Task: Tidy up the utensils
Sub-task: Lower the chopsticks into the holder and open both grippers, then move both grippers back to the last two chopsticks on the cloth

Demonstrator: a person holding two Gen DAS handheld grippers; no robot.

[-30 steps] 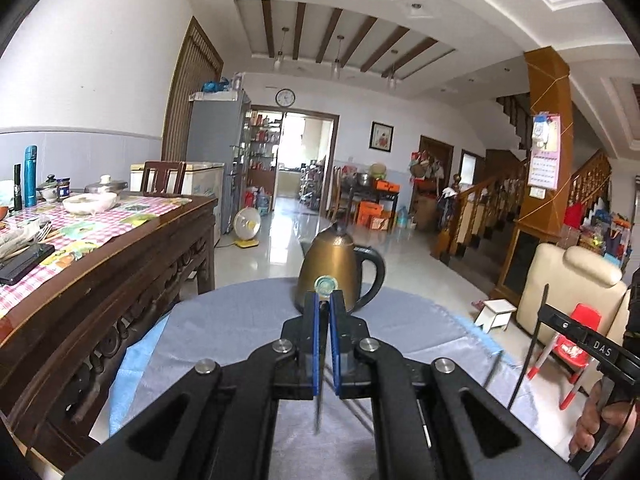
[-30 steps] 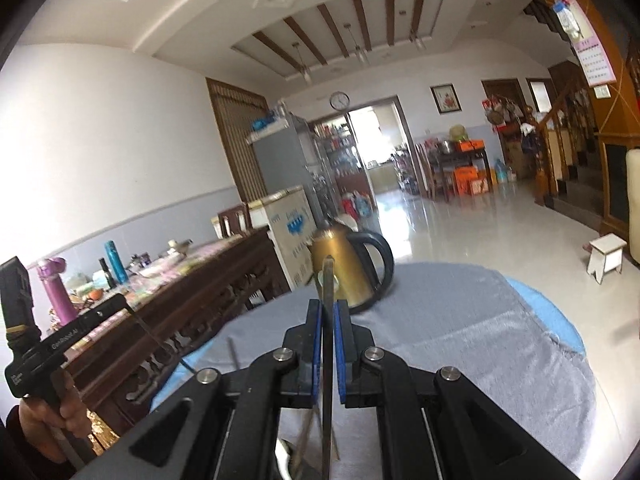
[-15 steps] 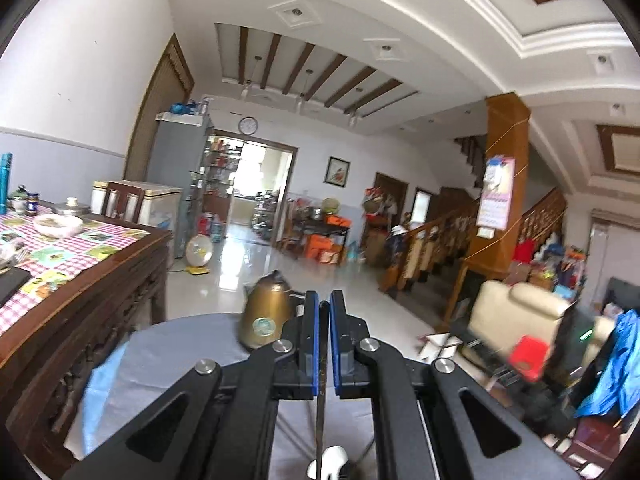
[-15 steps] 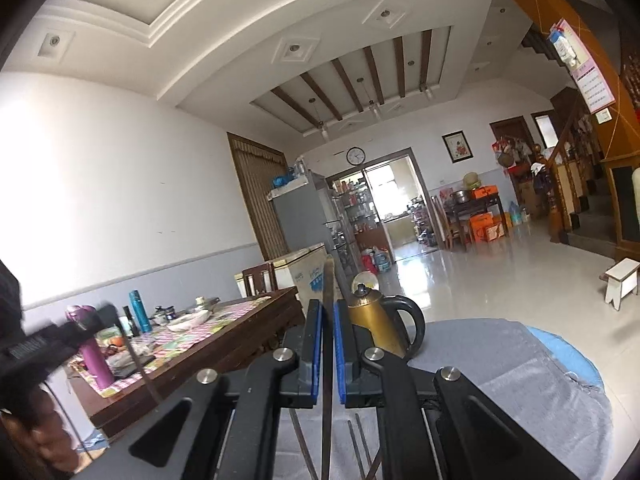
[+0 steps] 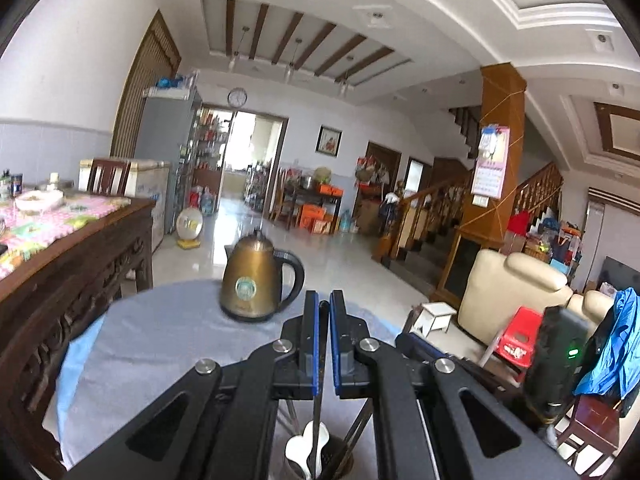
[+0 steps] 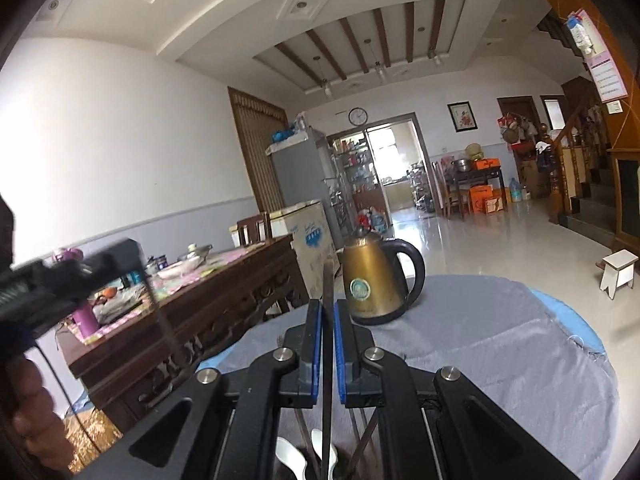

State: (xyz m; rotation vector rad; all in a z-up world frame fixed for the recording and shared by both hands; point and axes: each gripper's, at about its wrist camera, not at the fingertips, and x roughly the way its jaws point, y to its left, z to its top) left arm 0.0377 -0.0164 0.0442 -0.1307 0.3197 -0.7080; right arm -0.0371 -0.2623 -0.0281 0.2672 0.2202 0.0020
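1. Right gripper (image 6: 328, 314) is clamped on a flat metal utensil handle (image 6: 327, 280) that stands upright between its blue pads (image 6: 316, 344).
2. Left gripper (image 5: 324, 308) has its pads (image 5: 315, 344) drawn narrow around a thin utensil shaft (image 5: 317, 420).
3. Both shafts run down to a utensil cup (image 5: 316, 456) holding a white spoon (image 5: 298, 450) and chopsticks (image 5: 358, 428).
4. Beyond the cup, a brass kettle (image 6: 370, 280) stands on the grey cloth (image 6: 500, 356).
5. Left of the kettle is a carved wooden table (image 6: 208, 304).
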